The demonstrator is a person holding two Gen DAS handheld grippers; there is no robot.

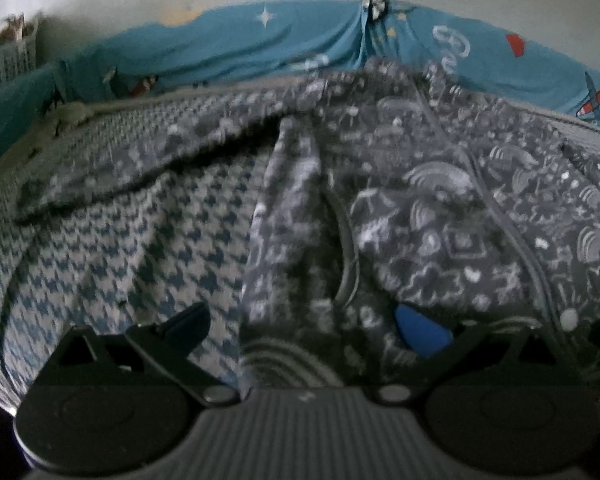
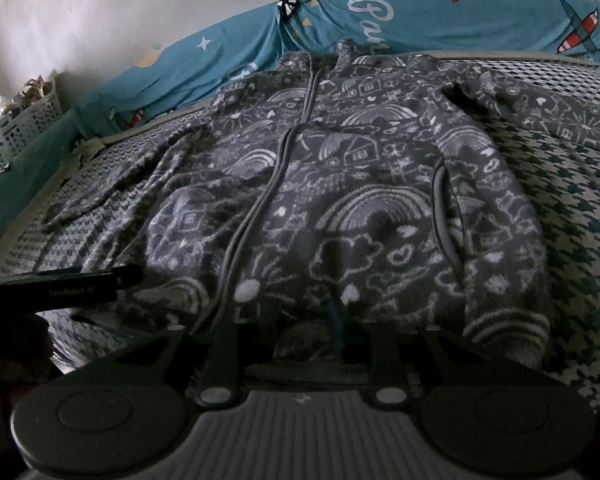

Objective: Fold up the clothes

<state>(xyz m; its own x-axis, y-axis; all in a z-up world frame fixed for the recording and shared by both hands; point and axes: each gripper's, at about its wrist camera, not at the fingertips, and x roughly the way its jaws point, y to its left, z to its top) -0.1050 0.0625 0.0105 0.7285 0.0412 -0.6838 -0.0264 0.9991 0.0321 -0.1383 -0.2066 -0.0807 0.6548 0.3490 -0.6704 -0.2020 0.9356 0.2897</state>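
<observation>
A grey fleece jacket (image 2: 340, 184) with white doodle prints and a front zip lies spread, front up, on the houndstooth bedcover (image 2: 572, 216). Its sleeves reach out to both sides. My right gripper (image 2: 304, 332) is at the middle of the near hem. The fabric drapes over its fingertips and only the edge of one blue pad (image 2: 334, 320) shows, so I cannot read its grip. My left gripper (image 1: 304, 320) stands open at the hem's left corner, where a fold of the jacket (image 1: 440, 216) lies between its wide-apart fingers. Bedcover shows between the fold and the left finger. In the right wrist view the left gripper's black body (image 2: 68, 284) sits at the left.
A teal printed sheet (image 2: 420, 12) runs along the far edge of the bed against a pale wall. A white laundry basket (image 2: 24, 128) stands at the far left. Bare houndstooth cover lies left of the jacket (image 1: 112, 264) and to its right.
</observation>
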